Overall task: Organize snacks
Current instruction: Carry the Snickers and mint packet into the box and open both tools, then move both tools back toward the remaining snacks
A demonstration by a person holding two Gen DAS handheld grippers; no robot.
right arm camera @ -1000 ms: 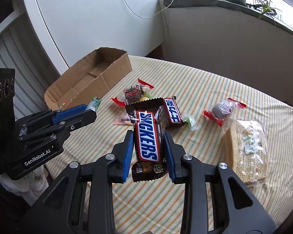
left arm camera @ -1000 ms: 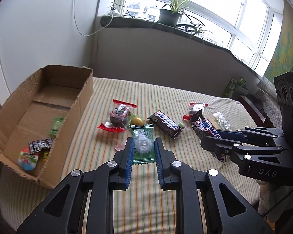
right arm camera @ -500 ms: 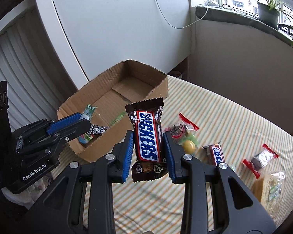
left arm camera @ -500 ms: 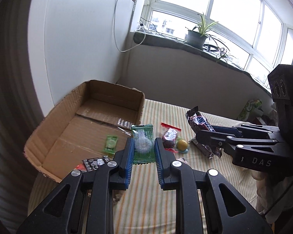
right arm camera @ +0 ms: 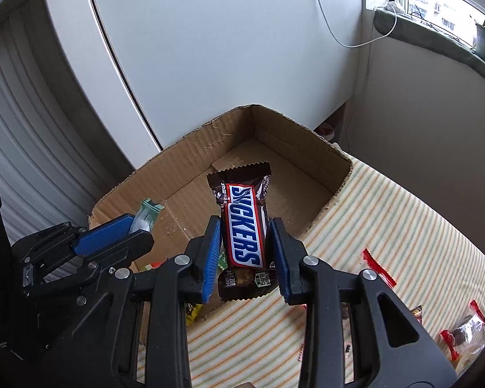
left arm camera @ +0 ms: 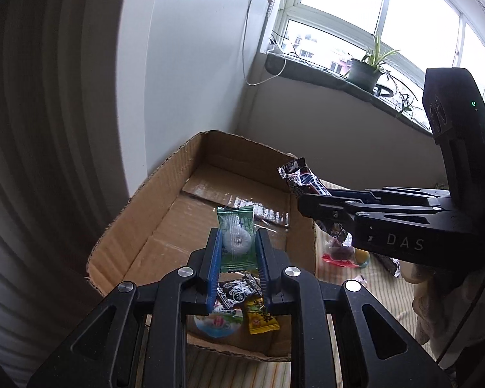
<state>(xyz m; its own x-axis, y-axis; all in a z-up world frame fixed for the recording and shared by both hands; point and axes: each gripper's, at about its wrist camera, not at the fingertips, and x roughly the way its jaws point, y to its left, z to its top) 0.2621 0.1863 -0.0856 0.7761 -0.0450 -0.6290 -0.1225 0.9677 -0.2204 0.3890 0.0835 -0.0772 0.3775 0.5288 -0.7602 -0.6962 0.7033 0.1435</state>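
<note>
My left gripper (left arm camera: 236, 252) is shut on a green candy packet (left arm camera: 236, 237) with a white round sweet inside, and holds it over the open cardboard box (left arm camera: 165, 190). My right gripper (right arm camera: 245, 245) is shut on a Snickers bar (right arm camera: 244, 226), held upright above the box's near wall (right arm camera: 323, 174). In the left wrist view the right gripper (left arm camera: 310, 205) comes in from the right with the Snickers bar (left arm camera: 302, 179) sticking up. In the right wrist view the left gripper (right arm camera: 139, 229) and its green packet (right arm camera: 147, 216) sit at the left, over the box.
Several wrapped sweets lie in the box's near end, among them a yellow one (left arm camera: 258, 318) and a black one (left arm camera: 239, 291). More snacks, including red-ended wrappers (right arm camera: 459, 329), lie on the striped tablecloth (right arm camera: 388, 226) to the right. A white wall (right arm camera: 210, 48) stands behind the box.
Both grippers have swung left from the snacks on the cloth to over the cardboard box, each keeping its snack. The box now fills the middle of both views.
</note>
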